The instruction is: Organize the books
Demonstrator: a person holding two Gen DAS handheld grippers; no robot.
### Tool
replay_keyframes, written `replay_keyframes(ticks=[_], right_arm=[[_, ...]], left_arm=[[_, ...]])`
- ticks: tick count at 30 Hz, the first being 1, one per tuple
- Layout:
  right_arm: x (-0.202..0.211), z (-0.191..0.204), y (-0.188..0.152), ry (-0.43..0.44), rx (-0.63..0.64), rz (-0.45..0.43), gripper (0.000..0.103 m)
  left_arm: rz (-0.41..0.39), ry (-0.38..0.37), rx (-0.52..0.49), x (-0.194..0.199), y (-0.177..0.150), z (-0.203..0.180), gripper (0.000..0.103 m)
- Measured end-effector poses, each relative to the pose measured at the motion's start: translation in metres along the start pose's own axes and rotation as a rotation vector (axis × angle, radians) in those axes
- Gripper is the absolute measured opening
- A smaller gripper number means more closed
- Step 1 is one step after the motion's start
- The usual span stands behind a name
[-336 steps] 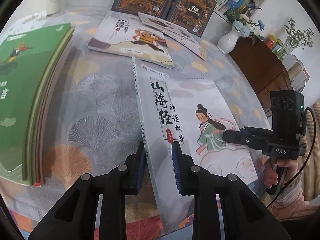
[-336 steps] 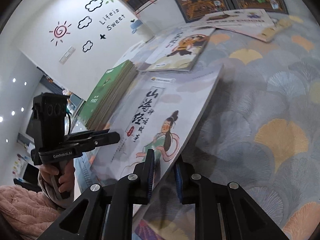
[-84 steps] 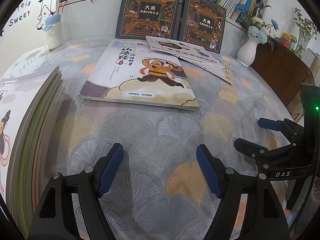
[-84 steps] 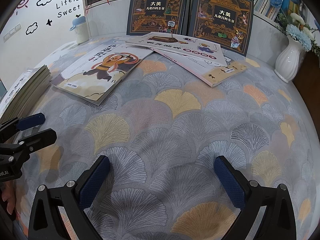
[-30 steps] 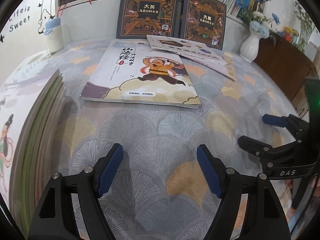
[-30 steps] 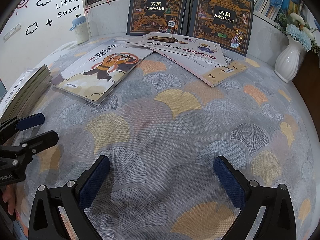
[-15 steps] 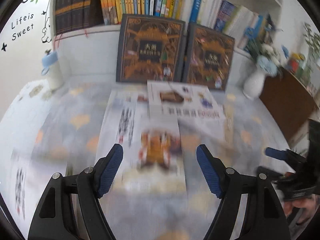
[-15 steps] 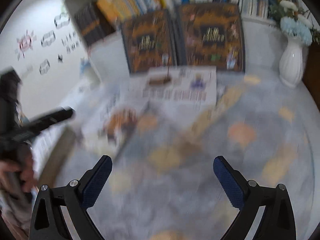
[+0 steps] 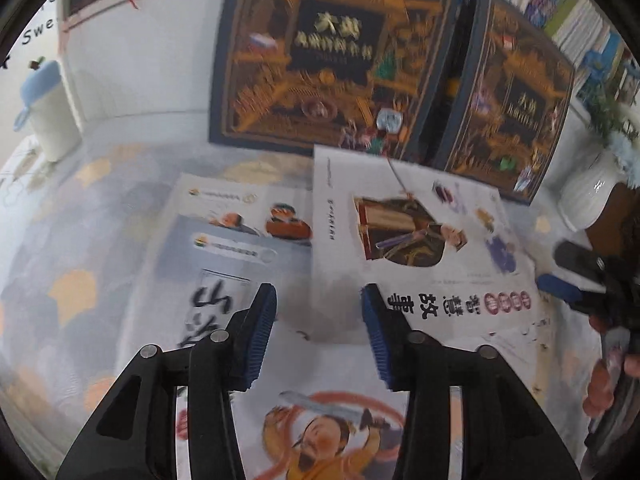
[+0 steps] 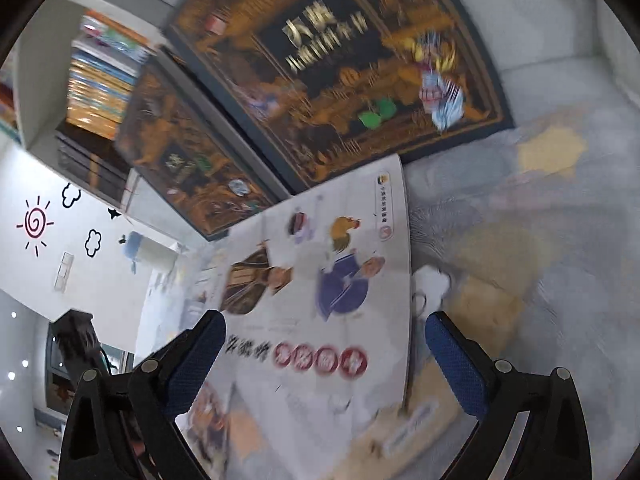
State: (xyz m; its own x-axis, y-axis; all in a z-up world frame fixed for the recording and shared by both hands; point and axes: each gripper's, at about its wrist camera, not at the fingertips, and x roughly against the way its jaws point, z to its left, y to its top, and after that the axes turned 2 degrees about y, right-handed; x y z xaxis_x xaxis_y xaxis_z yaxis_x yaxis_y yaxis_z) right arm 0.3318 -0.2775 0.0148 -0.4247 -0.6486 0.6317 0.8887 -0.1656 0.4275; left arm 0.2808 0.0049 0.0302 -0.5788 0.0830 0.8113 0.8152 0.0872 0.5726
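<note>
The left gripper (image 9: 318, 322) is hanging over the books on the bench (image 9: 60, 248), its jaws narrowing with nothing pinched between them. Straight ahead of those jaws, and partly under them, a white storybook (image 9: 420, 248) with red seals along its near edge is lying flat; it is overlapping the book with the sword-swinging figure (image 9: 320, 432), which is sitting below the jaws, nearest the camera. A third thin book (image 9: 244, 208) is peeking out beyond the left finger, tucked under the other two. Farther ahead, two dark ornate books (image 9: 320, 52) are standing upright against the white shelf front. A pale bottle with a blue cap (image 9: 48, 120) is standing far off to the left, and a white vase (image 9: 584, 192) far to the right.

The right gripper (image 10: 324, 354) is tilted, its jaws spread wide and gripping nothing. The white storybook (image 10: 320, 300) is lying between and ahead of them, its right edge just inside the right finger, with a tan-covered book (image 10: 472, 320) showing beneath that edge. In the left view, the right gripper (image 9: 576, 276) is hovering at the storybook's right side, a hand (image 9: 608, 376) gripping its handle; both views are motion-blurred.
</note>
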Motion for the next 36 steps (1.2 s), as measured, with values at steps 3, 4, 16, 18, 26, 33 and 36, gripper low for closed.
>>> replay_keyframes(ticks=[3,4,16,18,26,33,36], right_arm=[[-0.010,0.007,0.005,-0.004,0.062,0.007,0.103],[-0.013,0.011,0.005,-0.025,0.081,0.019,0.103],[0.021,0.017,-0.051,-0.029,0.128,0.093,0.103],[0.031,0.021,-0.067,-0.018,0.136,0.106,0.103],[0.044,0.052,-0.122,0.047,0.258,0.135,0.100],[0.088,0.044,-0.154,0.100,0.151,0.080,0.093],[0.096,0.038,-0.186,0.067,0.111,0.137,0.094]], left_arm=[[-0.015,-0.029,-0.043,-0.003,-0.002,-0.015,0.047],[-0.013,-0.012,-0.065,-0.003,-0.003,-0.019,0.048],[0.065,-0.123,-0.207,0.090,-0.103,-0.037,0.047],[0.080,-0.169,-0.215,0.109,-0.129,-0.038,0.047],[0.123,-0.383,-0.361,0.181,-0.231,-0.060,0.047],[-0.064,-0.204,-0.250,0.176,-0.188,-0.014,0.048],[-0.068,-0.139,-0.195,0.145,-0.163,0.000,0.048]])
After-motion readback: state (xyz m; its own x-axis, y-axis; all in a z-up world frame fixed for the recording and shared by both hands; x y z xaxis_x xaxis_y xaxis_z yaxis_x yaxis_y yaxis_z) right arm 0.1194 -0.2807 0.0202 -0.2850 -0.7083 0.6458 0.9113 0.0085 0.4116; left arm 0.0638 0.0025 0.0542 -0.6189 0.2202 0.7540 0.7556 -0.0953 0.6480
